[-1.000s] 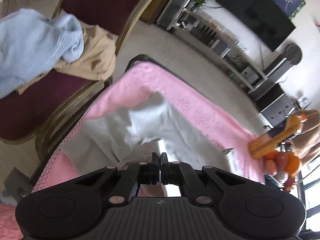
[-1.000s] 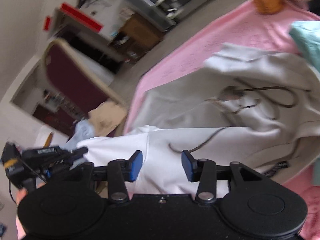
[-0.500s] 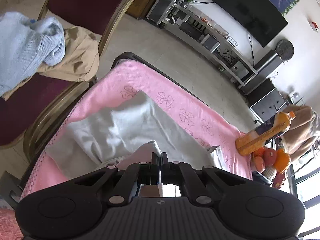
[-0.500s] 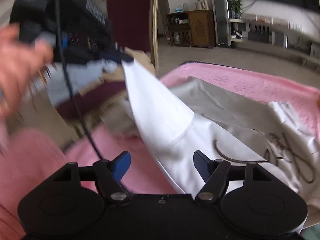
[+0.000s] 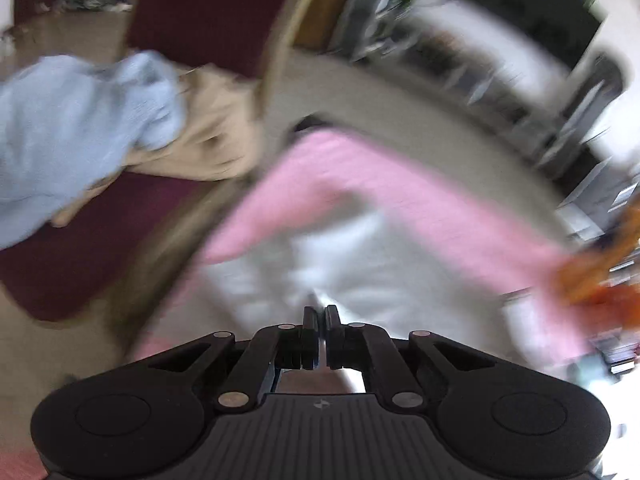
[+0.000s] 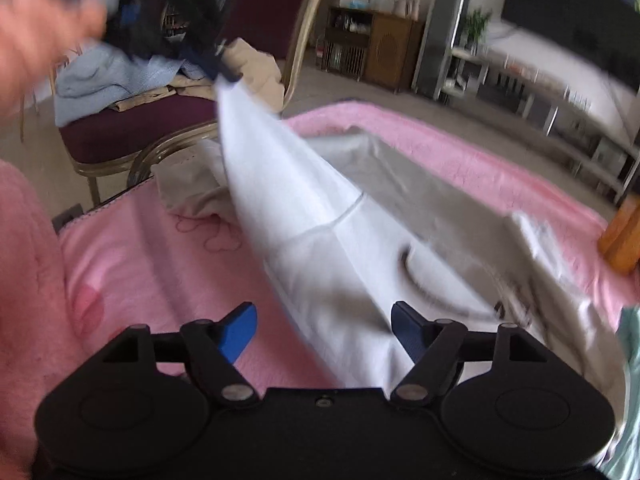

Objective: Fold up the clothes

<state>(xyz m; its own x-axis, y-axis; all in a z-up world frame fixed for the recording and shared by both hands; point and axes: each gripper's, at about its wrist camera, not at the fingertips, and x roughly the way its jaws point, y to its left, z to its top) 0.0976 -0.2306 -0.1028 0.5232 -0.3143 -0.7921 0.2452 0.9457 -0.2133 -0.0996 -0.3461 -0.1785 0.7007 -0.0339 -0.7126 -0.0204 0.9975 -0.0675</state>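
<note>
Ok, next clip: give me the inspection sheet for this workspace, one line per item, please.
Surface: pink blanket covers the table.
Job's things: white garment with a dark drawstring, one corner lifted, the rest lying on the blanket.
Clutter: light blue sweater and beige garment piled on a maroon chair; orange items at the table's far edge, blurred.
Grippers: left hand-held gripper shut on the white garment's lifted corner; right hand-held gripper opening, garment between its blue pads but not pinched.
Cables: nothing seen.
Surroundings: living room with wooden cabinet, potted plant and low shelving.
</note>
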